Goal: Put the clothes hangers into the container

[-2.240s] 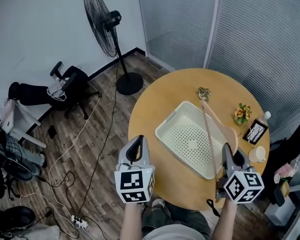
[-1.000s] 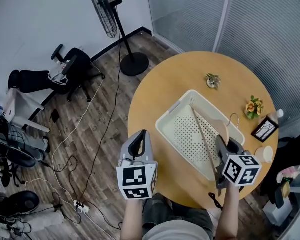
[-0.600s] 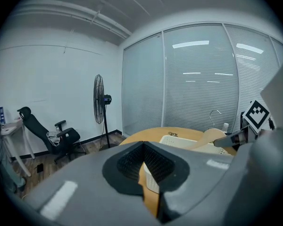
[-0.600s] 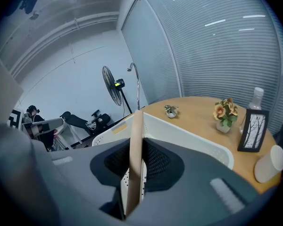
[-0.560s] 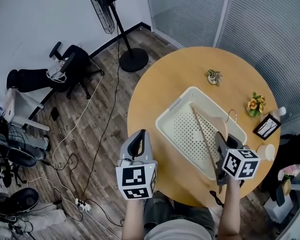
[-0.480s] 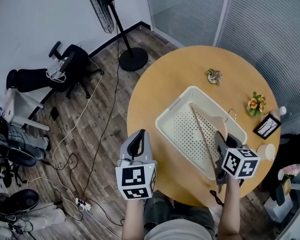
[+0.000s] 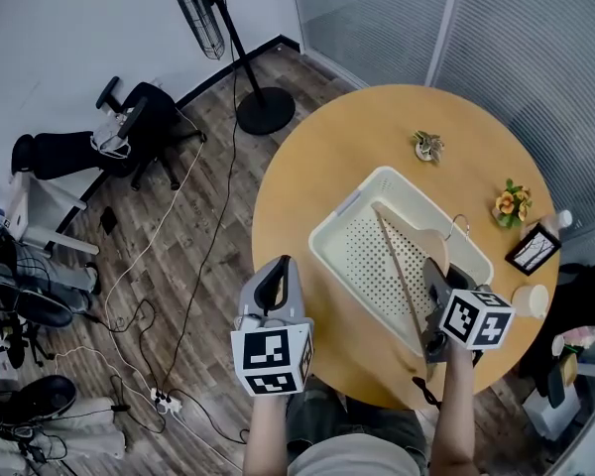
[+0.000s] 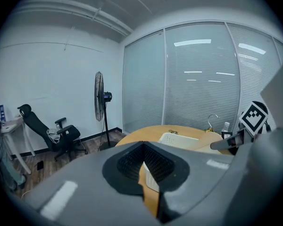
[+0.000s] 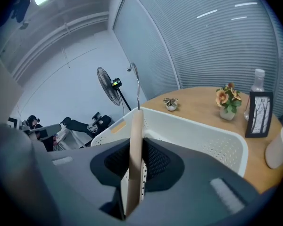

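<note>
A white perforated container (image 7: pixel 349 228) sits on the round wooden table (image 7: pixel 317 167). My right gripper (image 7: pixel 437 274) is shut on a wooden clothes hanger (image 7: pixel 399 271) near the container's near right rim. The hanger's long bar slants across the container's inside, and its metal hook (image 7: pixel 462 223) points toward the far right. In the right gripper view the hanger (image 9: pixel 135 135) stands on edge between the jaws of my right gripper (image 9: pixel 133 166), above the container (image 9: pixel 212 133). My left gripper (image 7: pixel 275 269) is off the table's near left edge, over the floor. In its own view my left gripper (image 8: pixel 144 160) is shut and holds nothing.
Along the table's far right stand a small potted plant (image 7: pixel 428 147), a flower pot (image 7: pixel 514 203), a picture frame (image 7: pixel 534 249), a bottle (image 7: pixel 561 220) and a cup (image 7: pixel 529 300). A standing fan (image 7: pixel 261 112), an office chair (image 7: pixel 129 132) and cables (image 7: pixel 169 296) are on the floor at left.
My right gripper has carried the hanger from the container's right edge in over its inside and lowered it. The left gripper has stayed where it was.
</note>
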The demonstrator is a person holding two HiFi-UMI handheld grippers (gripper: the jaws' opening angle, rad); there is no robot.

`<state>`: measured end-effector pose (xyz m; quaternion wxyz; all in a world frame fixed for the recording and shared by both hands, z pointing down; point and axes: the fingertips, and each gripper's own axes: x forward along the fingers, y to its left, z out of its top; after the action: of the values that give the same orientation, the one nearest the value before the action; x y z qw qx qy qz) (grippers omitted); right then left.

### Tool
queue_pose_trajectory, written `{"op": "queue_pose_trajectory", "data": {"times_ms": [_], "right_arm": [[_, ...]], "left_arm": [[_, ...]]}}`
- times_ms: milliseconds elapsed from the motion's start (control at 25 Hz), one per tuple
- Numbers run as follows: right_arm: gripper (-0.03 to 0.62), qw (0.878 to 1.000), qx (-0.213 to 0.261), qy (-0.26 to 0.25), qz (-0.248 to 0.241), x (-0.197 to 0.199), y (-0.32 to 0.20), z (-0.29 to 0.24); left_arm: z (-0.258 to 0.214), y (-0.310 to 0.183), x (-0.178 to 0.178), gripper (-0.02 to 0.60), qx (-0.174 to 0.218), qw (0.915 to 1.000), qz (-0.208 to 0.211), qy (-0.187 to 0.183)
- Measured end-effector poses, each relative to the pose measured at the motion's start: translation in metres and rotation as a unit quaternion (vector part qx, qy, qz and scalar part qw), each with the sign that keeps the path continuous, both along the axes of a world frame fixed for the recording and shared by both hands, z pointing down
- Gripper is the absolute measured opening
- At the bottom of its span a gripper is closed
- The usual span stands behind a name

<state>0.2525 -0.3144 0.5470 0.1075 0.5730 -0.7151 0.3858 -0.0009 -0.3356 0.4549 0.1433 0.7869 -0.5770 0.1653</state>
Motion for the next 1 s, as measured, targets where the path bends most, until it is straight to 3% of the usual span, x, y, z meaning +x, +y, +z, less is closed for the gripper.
{"op": "queue_pose_trajectory", "data": {"times_ms": [440, 760, 1000], "right_arm": [[0.086, 1.0, -0.006, -0.022, 0.022, 0.005, -0.008, 0.006], [0.12, 0.997, -0.041, 0.066, 0.026, 0.022, -0.007, 0.02], [0.132, 0.994, -0.055, 0.089, 0.03, 0.031, -0.004, 0.026]], "left_arm": [[0.002, -0.001, -0.003, 0.0, -0.004, 1.0, -0.001, 0.001], [0.004, -0.004, -0.002, 0.0, -0.008, 1.0, 0.005, 0.002], [0.004, -0.003, 0.002, 0.0, -0.005, 1.0, 0.007, 0.001]]}}
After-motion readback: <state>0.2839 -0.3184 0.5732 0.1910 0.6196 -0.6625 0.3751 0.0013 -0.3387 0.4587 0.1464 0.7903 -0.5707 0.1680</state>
